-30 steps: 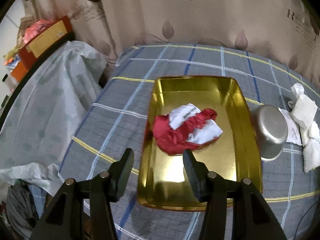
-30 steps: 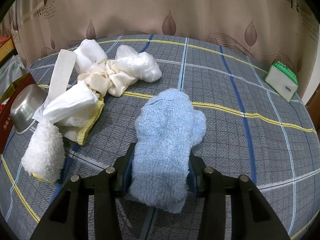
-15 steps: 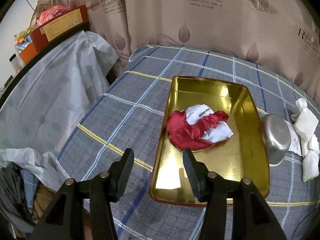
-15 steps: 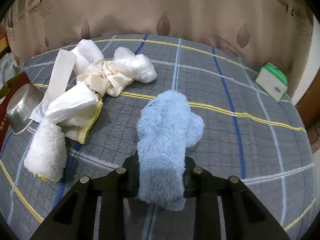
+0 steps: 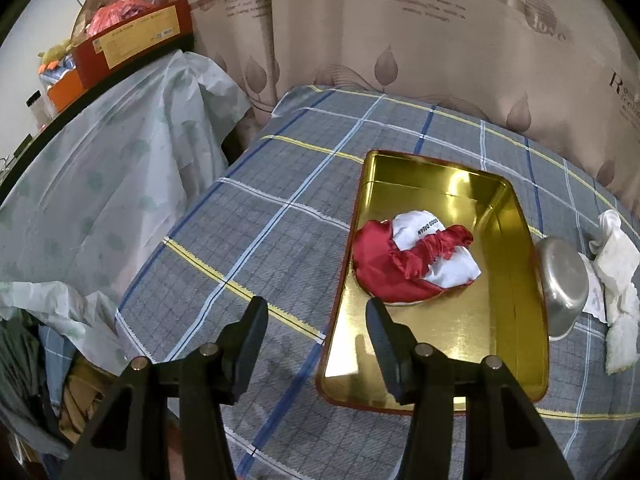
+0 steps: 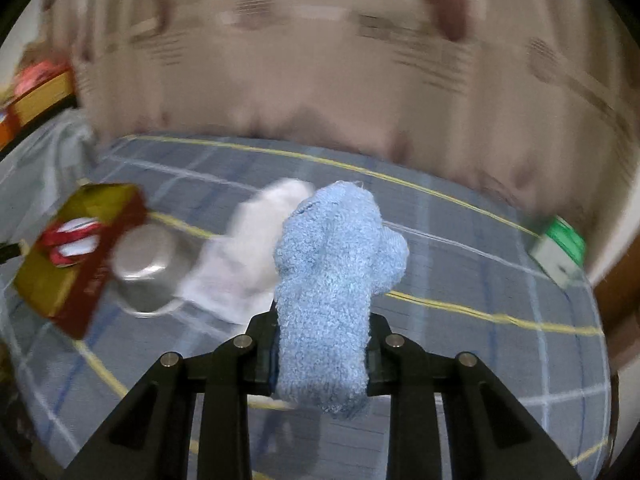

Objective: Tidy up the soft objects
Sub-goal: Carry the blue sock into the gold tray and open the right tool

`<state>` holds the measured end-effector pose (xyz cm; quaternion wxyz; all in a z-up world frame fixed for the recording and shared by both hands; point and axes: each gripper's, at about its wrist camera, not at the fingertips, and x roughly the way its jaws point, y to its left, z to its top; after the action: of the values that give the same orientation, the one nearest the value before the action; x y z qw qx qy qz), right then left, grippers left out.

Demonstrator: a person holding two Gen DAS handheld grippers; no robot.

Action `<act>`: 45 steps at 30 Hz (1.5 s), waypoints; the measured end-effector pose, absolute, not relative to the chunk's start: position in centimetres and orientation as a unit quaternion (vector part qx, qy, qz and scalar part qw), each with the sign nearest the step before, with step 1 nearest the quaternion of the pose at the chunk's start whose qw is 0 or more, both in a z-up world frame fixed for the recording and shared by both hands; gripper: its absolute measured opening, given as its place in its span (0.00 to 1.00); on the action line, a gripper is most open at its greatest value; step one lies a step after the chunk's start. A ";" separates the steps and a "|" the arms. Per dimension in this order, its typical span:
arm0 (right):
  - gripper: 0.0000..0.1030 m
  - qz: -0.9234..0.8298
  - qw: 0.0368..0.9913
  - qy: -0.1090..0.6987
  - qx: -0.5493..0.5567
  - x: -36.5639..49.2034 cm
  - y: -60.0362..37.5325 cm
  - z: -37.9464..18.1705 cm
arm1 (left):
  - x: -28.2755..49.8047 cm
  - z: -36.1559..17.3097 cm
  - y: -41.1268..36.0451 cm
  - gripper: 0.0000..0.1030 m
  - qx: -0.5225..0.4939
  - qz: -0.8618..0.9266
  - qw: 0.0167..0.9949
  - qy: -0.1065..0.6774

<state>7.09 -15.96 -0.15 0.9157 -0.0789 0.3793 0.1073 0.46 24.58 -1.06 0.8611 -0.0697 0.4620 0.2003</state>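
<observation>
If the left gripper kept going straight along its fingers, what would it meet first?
Probably the plaid tablecloth, close beside the left rim of the gold tray. The open left gripper aims just left of that tray; depth is uncertain, so the rim is possible.

Blue sock [image 6: 332, 280] now lifted, swung tray-ward [image 6: 86, 280].

Motion blur smears the white cloths [image 6: 244, 264] and green-topped box [image 6: 558, 250].

A fluffy light-blue sock [image 6: 334, 280] is standing upright, pinched at its lower part. A crumpled red-and-white cloth [image 5: 414, 262] is lying inside the gold tray [image 5: 516, 216] (white part printed with dark lettering). White soft items [image 5: 614, 264] are lying piled just beyond the tray's right side.
</observation>
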 end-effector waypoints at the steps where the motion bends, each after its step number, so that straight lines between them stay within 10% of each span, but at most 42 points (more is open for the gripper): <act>1: 0.25 0.124 0.913 0.379 -0.083 7.1 -14.4 0.0 | 0.4 -1.1 24.7 0.51 -0.069 0.204 0.861 0.462; 45: 0.26 0.344 0.807 0.434 -0.207 7.4 16.4 -7.0 | -0.2 -1.7 28.6 0.51 -0.127 0.211 0.848 0.469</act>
<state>7.39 16.41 -7.04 0.8065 -0.2075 0.4336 0.3442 -0.23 28.56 -1.72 0.8483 -0.1273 0.4688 0.2109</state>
